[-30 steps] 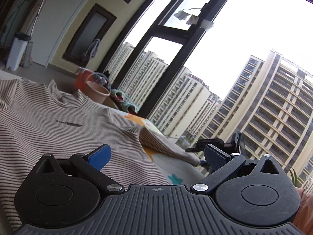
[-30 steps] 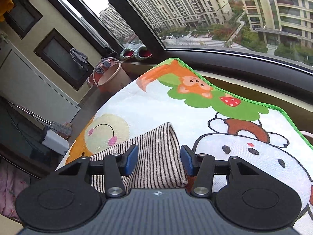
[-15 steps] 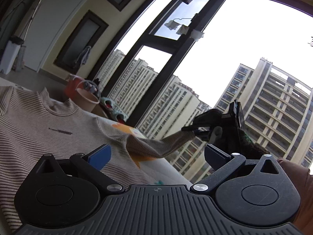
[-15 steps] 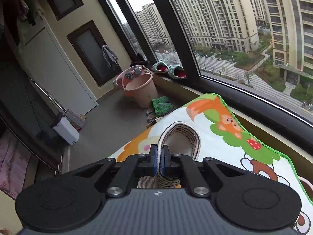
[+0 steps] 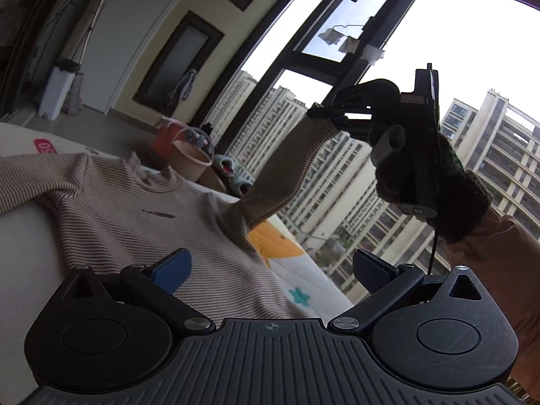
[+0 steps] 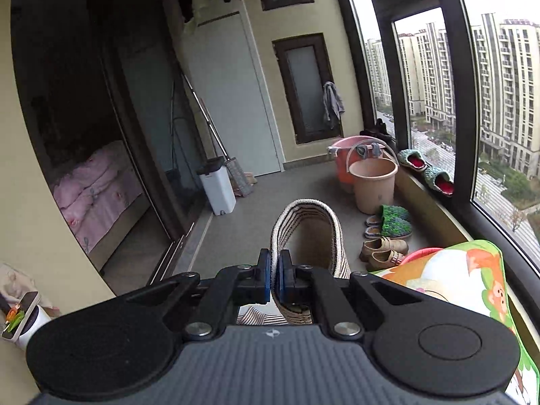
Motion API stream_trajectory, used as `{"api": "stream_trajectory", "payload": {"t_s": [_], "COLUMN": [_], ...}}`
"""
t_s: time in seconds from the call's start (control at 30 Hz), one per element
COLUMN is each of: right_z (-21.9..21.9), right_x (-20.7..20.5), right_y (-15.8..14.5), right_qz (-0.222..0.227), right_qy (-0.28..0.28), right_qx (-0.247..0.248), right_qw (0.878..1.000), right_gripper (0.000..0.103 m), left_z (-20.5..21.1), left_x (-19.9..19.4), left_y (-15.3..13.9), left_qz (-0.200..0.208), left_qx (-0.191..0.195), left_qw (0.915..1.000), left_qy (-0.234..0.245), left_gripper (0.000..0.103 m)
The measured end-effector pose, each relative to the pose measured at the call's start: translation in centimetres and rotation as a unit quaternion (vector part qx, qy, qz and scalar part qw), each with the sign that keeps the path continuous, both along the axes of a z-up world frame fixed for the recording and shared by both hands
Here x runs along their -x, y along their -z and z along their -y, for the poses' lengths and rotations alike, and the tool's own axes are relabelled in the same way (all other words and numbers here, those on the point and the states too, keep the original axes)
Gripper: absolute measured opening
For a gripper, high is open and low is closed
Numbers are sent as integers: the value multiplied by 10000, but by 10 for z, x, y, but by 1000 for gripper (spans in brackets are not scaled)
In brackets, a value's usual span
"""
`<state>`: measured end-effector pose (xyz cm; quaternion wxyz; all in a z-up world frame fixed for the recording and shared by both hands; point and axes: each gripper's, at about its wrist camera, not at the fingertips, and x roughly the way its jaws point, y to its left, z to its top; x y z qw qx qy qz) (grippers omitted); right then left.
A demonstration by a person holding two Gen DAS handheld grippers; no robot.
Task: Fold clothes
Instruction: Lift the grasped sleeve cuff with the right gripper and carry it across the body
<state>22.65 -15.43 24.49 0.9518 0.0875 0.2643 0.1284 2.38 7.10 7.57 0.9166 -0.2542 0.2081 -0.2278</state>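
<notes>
- Right gripper [image 6: 276, 281]: I read its jaws as clamped flat on the cuff [image 6: 305, 236] of one sleeve, the ribbed band looping up ahead of the blue pads.
- Same gripper, seen from the left wrist camera [image 5: 332, 116]: it is carried high against the window [image 5: 472, 50] in a gloved hand [image 5: 422, 168], and the sleeve [image 5: 287, 168] runs taut from it down to the shoulder.
- Left gripper [image 5: 270, 270]: I see its jaws spread wide with nothing between them; it hovers just above the lower part of the garment, touching no cloth as far as I can tell.
- Striped shirt [image 5: 128, 216]: it lies face up and spread on the cartoon-print blanket [image 6: 472, 287], collar away from the left camera, chest print showing, body flat and unfolded; the other sleeve stretches off to the picture's left.
- Progress, as I judge it: the shirt is laid out and one sleeve is picked up, so I place us at the very start of the first fold.
- Left to do, in my judgement: lay this sleeve across the chest, bring in the opposite sleeve, then double the body; none of these shows as completed.
- Background: buckets [image 6: 371, 182] and slippers [image 6: 425, 170] stand near the window, well apart from the work.
</notes>
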Motion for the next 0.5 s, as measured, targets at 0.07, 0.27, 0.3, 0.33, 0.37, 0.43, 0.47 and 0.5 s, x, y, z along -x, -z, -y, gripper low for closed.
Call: {"api": "stream_trajectory", "payload": {"t_s": [0.07, 0.27, 0.3, 0.33, 0.37, 0.43, 0.47, 0.5], "right_z": [-20, -76, -84, -92, -100, -114, -121, -128], "right_x": [1, 1, 1, 1, 3, 4, 5, 6], "right_y": [-4, -2, -1, 1, 3, 7, 10, 11], "right_qz": [16, -16, -38, -63, -90, -152, -185, -203], "right_qy": [-155, -666, -758, -845, -934, -1097, -1177, -1256], "right_qx": [172, 488, 515, 544, 573, 612, 630, 643], "right_qw": [9997, 9966, 9958, 9949, 9939, 9920, 9909, 9898], "right_gripper": [4, 4, 4, 4, 4, 4, 4, 5], "left_z": [-3, -11, -11, -11, -11, -10, -9, -9], "left_x": [1, 0, -1, -3, -4, -6, -6, -6], "left_y": [4, 10, 11, 12, 13, 15, 16, 16], "left_qz": [-91, -244, -268, -294, -327, -380, -386, -391], "left_qx": [101, 250, 244, 240, 231, 209, 208, 210], "left_qw": [9999, 9994, 9993, 9993, 9992, 9991, 9990, 9990], "left_qy": [9, -24, -23, -18, -10, 13, 32, 53], "left_gripper": [103, 103, 103, 103, 103, 103, 103, 103]}}
